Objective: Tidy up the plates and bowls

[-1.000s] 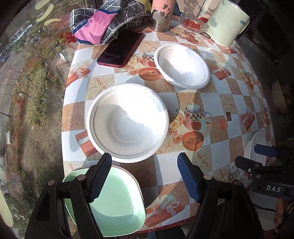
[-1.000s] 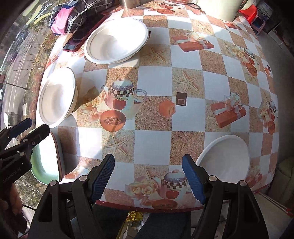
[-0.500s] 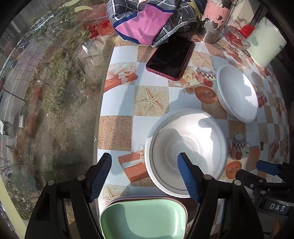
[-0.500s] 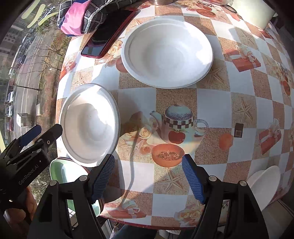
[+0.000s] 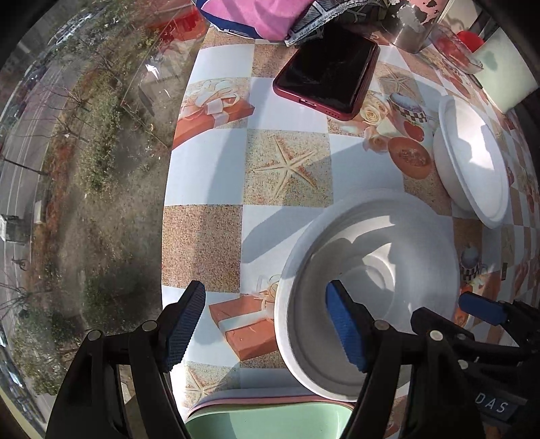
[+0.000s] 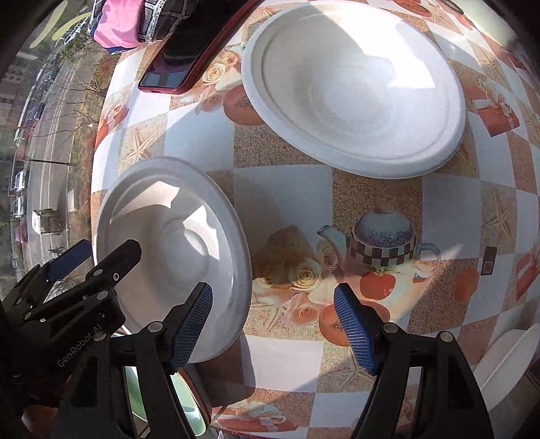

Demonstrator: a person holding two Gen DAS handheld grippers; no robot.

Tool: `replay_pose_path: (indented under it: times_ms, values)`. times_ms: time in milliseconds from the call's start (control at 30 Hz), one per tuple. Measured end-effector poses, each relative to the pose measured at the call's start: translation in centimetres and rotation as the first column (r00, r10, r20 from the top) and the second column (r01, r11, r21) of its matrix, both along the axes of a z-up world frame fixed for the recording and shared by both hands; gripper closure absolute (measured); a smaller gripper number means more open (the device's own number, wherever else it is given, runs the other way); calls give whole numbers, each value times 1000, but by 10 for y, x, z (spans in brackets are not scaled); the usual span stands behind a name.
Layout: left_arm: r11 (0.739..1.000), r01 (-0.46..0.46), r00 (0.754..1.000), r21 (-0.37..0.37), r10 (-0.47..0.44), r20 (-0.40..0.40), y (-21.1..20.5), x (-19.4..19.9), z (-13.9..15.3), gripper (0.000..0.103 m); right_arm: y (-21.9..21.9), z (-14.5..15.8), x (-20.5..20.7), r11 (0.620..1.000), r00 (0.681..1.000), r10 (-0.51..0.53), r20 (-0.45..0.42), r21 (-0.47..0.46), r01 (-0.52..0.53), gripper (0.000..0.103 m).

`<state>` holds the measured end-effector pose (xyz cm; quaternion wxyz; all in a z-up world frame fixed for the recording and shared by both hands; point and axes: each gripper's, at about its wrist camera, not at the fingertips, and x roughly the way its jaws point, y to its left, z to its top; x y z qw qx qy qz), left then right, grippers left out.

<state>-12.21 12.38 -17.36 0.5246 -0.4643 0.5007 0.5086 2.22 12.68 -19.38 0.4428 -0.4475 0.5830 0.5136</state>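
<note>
A white bowl (image 5: 368,256) stands near the table's left edge. My left gripper (image 5: 265,327) is open and straddles its left rim, one finger over the inside and the other outside. My right gripper (image 6: 272,329) is open too, and straddles the same bowl (image 6: 168,236) at its right rim. No pad presses on the rim. A second white bowl (image 6: 354,84) lies farther back on the table. A stack of plates with a green plate (image 5: 270,418) on top sits at the near edge, partly hidden under the grippers. A third white dish (image 6: 506,358) shows at the near right edge.
A red phone (image 5: 327,67) and a pink checked cloth (image 5: 270,17) lie at the back of the patterned tablecloth (image 5: 287,169). A metal cup (image 5: 411,30) and a glass dish (image 5: 455,50) stand behind them. A window drops away left of the table's edge.
Both grippers have come lower and closed in on the near white bowl from either side. Their jaws keep the same width.
</note>
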Motion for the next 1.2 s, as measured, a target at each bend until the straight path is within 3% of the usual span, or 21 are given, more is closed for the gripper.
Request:
replay_pose_path:
  times_ms: [33,67,100,133,200,267,333,633,800,1000,1200]
  values:
    - [1000,-1,1000,-8,1,3,0,0,-3,30,1,-2,-3,1000,1000,5,-1,-1,-5,27]
    - [1000,1,1000,-24,-1,6,-1,0,-6,41,1,-4,-4,1000,1000,7,-1,1,-7,30]
    - [999,4,1000,-42,-3,9,-2,1,-9,50,1,-6,-5,1000,1000,9,-6,0,-9,43]
    - [999,3,1000,-46,-2,28,-3,2,-10,51,0,-9,-6,1000,1000,7,-18,-7,-7,51]
    - [999,15,999,-37,-13,51,-5,6,-8,68,-4,-12,-4,1000,998,-9,-58,-14,8,62]
    - [999,42,998,-33,-41,44,-6,13,-5,73,-6,-15,-3,1000,995,-11,-104,-22,8,80]
    - [998,56,997,-40,-54,50,-8,20,-4,74,-9,-17,-6,1000,996,2,-92,-30,-5,85]
    - [974,204,978,-94,-200,54,-54,95,0,75,-70,-21,60,998,999,-18,-32,-64,16,83]
    - [936,333,943,-111,-328,61,-109,141,1,75,-119,-26,95,994,999,-32,28,-100,35,82]
    - [878,467,884,-107,-461,78,-163,155,4,74,-167,-34,109,991,998,-52,27,-126,55,82]
    - [897,424,905,-125,-415,93,-154,150,2,73,-176,-39,111,992,999,-48,18,-117,50,82]
